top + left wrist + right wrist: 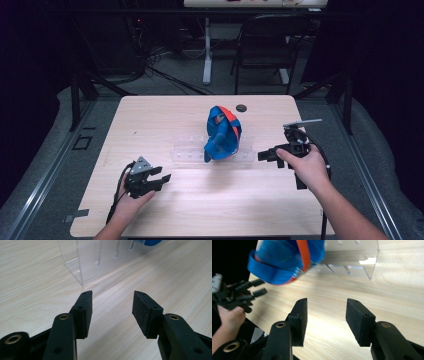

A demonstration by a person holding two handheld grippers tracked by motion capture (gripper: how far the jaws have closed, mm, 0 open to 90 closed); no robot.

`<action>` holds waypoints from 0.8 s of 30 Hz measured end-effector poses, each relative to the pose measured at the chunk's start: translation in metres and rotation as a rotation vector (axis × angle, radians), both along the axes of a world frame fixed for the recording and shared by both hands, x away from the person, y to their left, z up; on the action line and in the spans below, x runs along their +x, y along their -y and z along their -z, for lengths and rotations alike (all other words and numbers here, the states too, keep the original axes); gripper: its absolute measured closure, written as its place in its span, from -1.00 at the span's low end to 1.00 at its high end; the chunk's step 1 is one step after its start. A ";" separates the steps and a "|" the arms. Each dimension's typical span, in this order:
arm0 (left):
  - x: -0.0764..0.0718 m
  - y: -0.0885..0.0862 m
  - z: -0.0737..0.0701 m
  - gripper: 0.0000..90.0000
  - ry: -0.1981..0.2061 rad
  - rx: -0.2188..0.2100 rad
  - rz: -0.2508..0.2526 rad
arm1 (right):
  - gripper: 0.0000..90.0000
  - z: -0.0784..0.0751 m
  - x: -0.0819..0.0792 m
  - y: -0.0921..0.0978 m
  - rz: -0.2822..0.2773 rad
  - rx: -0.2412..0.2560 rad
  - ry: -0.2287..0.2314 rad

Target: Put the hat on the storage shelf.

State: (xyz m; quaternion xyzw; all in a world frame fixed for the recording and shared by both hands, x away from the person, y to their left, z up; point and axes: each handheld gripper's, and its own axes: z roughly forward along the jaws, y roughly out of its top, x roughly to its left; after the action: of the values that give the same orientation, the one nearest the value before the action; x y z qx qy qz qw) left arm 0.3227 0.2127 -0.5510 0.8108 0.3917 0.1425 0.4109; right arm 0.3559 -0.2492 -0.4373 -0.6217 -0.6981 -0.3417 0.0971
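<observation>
From the high view, my left tongs (pixel 161 179) sit low over the near-left part of the counter (pixel 150 120), jaws apart and holding nothing. In the left gripper view the two black pads (pixel 86 312) frame bare wood, with the corner of the clear acrylic rack (pixel 95 260) just ahead of them. At the middle of the counter that rack (pixel 190 152) lies flat, and a blue and orange bag (pixel 222 135) stands on its right half. A small dark disc (pixel 241 108) lies behind the bag, near the far edge. On the right, my right tongs (pixel 267 156) hang beside the rack's right end, jaws apart and empty, pointing toward the bag (pixel 284 260).
</observation>
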 end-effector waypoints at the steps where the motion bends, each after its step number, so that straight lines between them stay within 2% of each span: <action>1: 0.001 -0.002 0.001 0.14 0.003 -0.003 -0.008 | 0.16 0.003 -0.002 0.001 0.001 -0.001 -0.003; 6: 0.005 -0.008 0.007 0.14 -0.019 -0.008 -0.037 | 0.15 0.030 -0.018 0.008 0.022 0.024 0.040; 7: 0.006 -0.008 0.008 0.14 -0.022 -0.004 -0.035 | 0.15 0.040 -0.024 0.009 0.019 0.028 0.052; 9: 0.006 -0.006 0.009 0.14 -0.024 -0.004 -0.035 | 0.15 0.044 -0.027 0.009 0.019 0.026 0.061; 16: 0.004 -0.001 0.013 0.14 -0.019 0.023 -0.021 | 0.05 0.085 -0.057 0.006 0.003 0.038 0.157; 21: 0.004 -0.001 0.013 0.14 -0.022 0.019 -0.015 | 0.03 0.106 -0.069 0.001 -0.003 0.008 0.238; 24: 0.004 0.000 0.014 0.14 -0.020 0.021 -0.016 | 0.03 0.115 -0.071 0.000 0.011 -0.002 0.252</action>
State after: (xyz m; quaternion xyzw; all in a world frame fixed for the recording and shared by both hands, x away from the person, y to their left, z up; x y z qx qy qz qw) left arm 0.3262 0.2128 -0.5650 0.8134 0.4006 0.1420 0.3972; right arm 0.2846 -0.2489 -0.5520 -0.5777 -0.7017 -0.4169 0.0060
